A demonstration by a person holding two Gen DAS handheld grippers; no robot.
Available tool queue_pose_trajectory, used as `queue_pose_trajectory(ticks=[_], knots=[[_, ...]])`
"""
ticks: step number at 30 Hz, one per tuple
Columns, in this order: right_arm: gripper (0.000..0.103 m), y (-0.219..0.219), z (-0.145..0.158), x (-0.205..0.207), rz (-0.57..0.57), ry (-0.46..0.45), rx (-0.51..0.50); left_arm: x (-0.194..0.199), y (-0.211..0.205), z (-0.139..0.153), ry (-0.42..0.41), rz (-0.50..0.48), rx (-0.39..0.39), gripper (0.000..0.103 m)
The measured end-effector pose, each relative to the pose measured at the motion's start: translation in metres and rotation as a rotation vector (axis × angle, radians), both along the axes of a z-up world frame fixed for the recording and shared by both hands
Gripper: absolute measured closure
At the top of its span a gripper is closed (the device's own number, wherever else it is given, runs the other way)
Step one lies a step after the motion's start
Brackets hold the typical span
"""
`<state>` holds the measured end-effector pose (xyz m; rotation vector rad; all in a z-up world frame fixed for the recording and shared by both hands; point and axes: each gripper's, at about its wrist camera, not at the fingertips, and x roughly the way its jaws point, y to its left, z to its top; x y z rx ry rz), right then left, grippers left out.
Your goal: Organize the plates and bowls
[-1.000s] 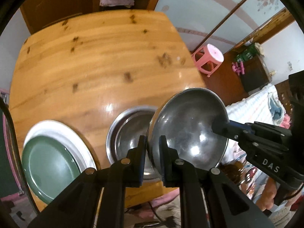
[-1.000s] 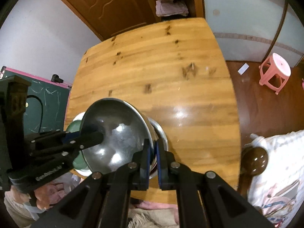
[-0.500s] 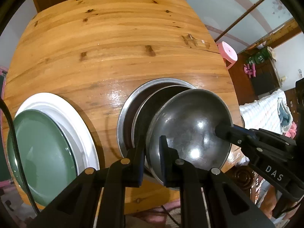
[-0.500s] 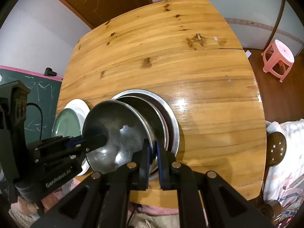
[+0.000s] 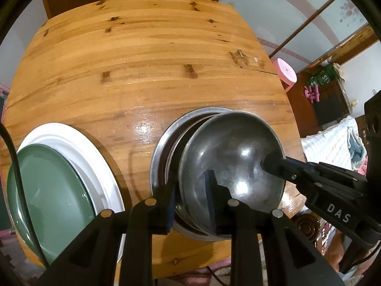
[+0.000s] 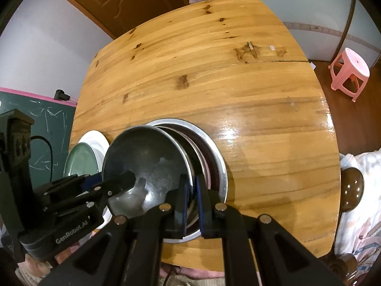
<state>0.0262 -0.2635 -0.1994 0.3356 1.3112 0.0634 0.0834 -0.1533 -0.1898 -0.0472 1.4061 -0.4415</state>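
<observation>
Left gripper (image 5: 191, 196) and right gripper (image 6: 190, 195) each pinch an opposite side of the rim of the small round stainless-steel bowl (image 5: 234, 164), one finger inside and one outside, so that the bowl is carried level between them, presumably to keep it from tipping. The small bowl sits tilted in the larger stainless-steel bowls (image 5: 164, 143) nested on the round wooden bench (image 5: 142, 66), a placement judged to serve stacking. Left of that stack, a green plate (image 5: 47, 190) rests on a white plate (image 5: 95, 152).
</observation>
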Motion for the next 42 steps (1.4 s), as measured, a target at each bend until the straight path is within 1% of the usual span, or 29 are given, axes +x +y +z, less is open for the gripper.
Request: queue_pose_trajectory(ticks=[5,7,8,9,10,11,12,15,17,20,23,25,26,27,29,30,31,34,37,39,41,42], knots=[[0.095,0.005,0.002,0.001,0.006,-0.005,-0.031,0.000,0.003,0.005,-0.004,0.003,-0.029,0.073],[0.095,0.005,0.003,0.001,0.001,-0.005,-0.033,-0.001,0.004,0.008,-0.010,0.001,-0.026,0.072],[0.095,0.005,0.003,0.000,-0.002,-0.006,-0.032,-0.004,0.004,0.011,-0.018,-0.002,-0.024,0.069],[0.094,0.005,0.004,0.001,-0.002,-0.007,-0.034,-0.005,0.004,0.014,-0.036,-0.004,-0.020,0.064],[0.090,0.005,0.004,0.000,-0.002,-0.011,-0.034,-0.007,0.005,0.017,-0.054,-0.005,-0.014,0.059],[0.089,0.005,0.006,-0.001,-0.003,-0.018,-0.036,-0.008,0.006,0.020,-0.073,-0.002,-0.008,0.045],[0.088,0.005,0.008,-0.001,-0.004,-0.025,-0.038,-0.010,0.008,0.025,-0.097,0.005,-0.008,0.039],[0.088,0.005,0.014,-0.002,-0.003,-0.052,-0.040,-0.013,0.012,0.037,-0.143,0.010,-0.010,0.039],[0.088,0.006,0.019,-0.003,-0.002,-0.065,-0.046,-0.013,0.014,0.042,-0.160,0.017,-0.013,0.039],[0.088,0.007,0.024,-0.004,-0.002,-0.082,-0.064,-0.016,0.019,0.051,-0.184,0.023,-0.026,0.033],[0.088,0.010,0.028,-0.007,0.003,-0.090,-0.068,-0.018,0.023,0.059,-0.212,0.029,-0.037,0.032],[0.088,0.012,0.032,-0.011,0.011,-0.100,-0.081,-0.020,0.024,0.063,-0.218,0.027,-0.043,0.030],[0.087,0.012,0.034,-0.012,0.016,-0.107,-0.087,-0.021,0.026,0.065,-0.223,0.024,-0.048,0.027],[0.084,0.014,0.037,-0.015,0.024,-0.119,-0.099,-0.022,0.027,0.067,-0.230,0.019,-0.050,0.024],[0.066,0.014,0.042,-0.019,0.026,-0.142,-0.112,-0.024,0.026,0.068,-0.242,0.015,-0.052,0.022],[0.063,0.014,0.045,-0.021,0.025,-0.155,-0.115,-0.025,0.027,0.069,-0.247,0.011,-0.058,0.022],[0.062,0.013,0.049,-0.024,0.024,-0.175,-0.118,-0.026,0.028,0.070,-0.249,0.008,-0.067,0.022],[0.061,0.012,0.058,-0.030,0.028,-0.206,-0.122,-0.030,0.031,0.073,-0.262,0.004,-0.093,0.022],[0.061,0.010,0.067,-0.036,0.026,-0.238,-0.131,-0.036,0.037,0.081,-0.302,0.000,-0.111,0.017],[0.058,0.010,0.075,-0.041,0.033,-0.264,-0.147,-0.041,0.042,0.086,-0.325,0.005,-0.124,0.014],[0.050,0.011,0.083,-0.047,0.037,-0.296,-0.152,-0.045,0.044,0.090,-0.334,0.004,-0.136,0.012],[0.048,0.010,0.086,-0.049,0.037,-0.306,-0.152,-0.046,0.046,0.092,-0.335,0.002,-0.148,0.010]])
